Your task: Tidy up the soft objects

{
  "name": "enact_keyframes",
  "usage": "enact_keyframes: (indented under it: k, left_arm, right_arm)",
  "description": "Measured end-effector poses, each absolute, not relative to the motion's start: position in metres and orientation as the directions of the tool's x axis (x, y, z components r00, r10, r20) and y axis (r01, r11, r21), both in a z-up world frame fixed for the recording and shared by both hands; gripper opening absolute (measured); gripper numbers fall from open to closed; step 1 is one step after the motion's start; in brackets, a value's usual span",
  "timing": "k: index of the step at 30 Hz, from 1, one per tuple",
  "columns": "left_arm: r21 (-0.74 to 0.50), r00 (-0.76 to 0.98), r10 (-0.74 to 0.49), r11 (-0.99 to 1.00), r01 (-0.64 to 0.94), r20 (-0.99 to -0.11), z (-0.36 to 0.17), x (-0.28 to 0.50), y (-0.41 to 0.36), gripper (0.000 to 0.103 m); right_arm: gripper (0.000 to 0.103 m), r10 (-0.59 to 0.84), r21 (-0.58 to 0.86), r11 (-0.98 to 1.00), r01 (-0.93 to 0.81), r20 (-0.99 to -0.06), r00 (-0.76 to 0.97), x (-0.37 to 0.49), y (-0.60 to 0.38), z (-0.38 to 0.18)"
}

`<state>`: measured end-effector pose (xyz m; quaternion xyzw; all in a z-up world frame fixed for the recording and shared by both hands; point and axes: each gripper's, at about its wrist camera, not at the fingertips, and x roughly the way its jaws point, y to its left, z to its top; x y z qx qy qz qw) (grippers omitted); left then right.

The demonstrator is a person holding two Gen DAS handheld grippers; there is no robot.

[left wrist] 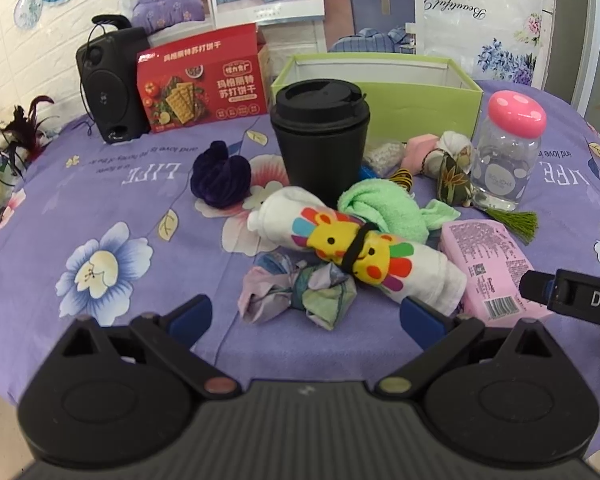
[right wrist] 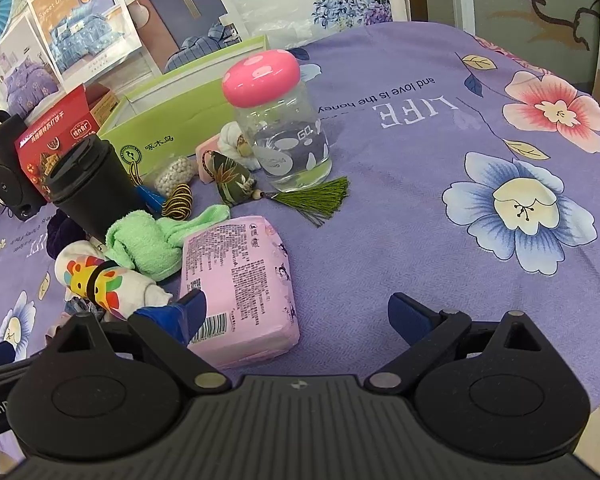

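The white rolled towel with bright cartoon animals (left wrist: 356,252) lay slanted, its near end toward the right. The left gripper (left wrist: 306,314) and right gripper (right wrist: 296,314) were both spread wide, holding nothing.

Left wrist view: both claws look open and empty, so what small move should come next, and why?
Probably ease the left claw forward around the crumpled pastel cloth and close. It lies loose on the tablecloth directly between the open fingers, nearest of the soft things, and the green box behind stands open.

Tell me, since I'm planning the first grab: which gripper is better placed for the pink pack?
Right. The right gripper is open with the pink pack partly between its fingers; the left gripper faces the knotted cloth instead.
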<state>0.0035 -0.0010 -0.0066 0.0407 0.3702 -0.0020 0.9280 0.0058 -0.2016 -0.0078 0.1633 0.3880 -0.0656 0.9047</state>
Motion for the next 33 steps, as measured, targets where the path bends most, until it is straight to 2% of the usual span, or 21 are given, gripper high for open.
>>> enact_keyframes:
  k: [27,33]
  left_arm:
    - [0.073,0.71,0.036,0.997,0.021,-0.703,-0.009,0.009,0.003,0.1]
    - [0.067,0.704,0.046,0.998,0.003,-0.708,-0.007,0.013,0.021,0.1]
  right_arm:
    - [0.085,0.029,0.255,0.941,0.223,-0.717,0.696,0.006,-0.197,-0.008]
    - [0.085,0.086,0.253,0.96,0.121,-0.675,0.733,-0.008,-0.194,-0.01]
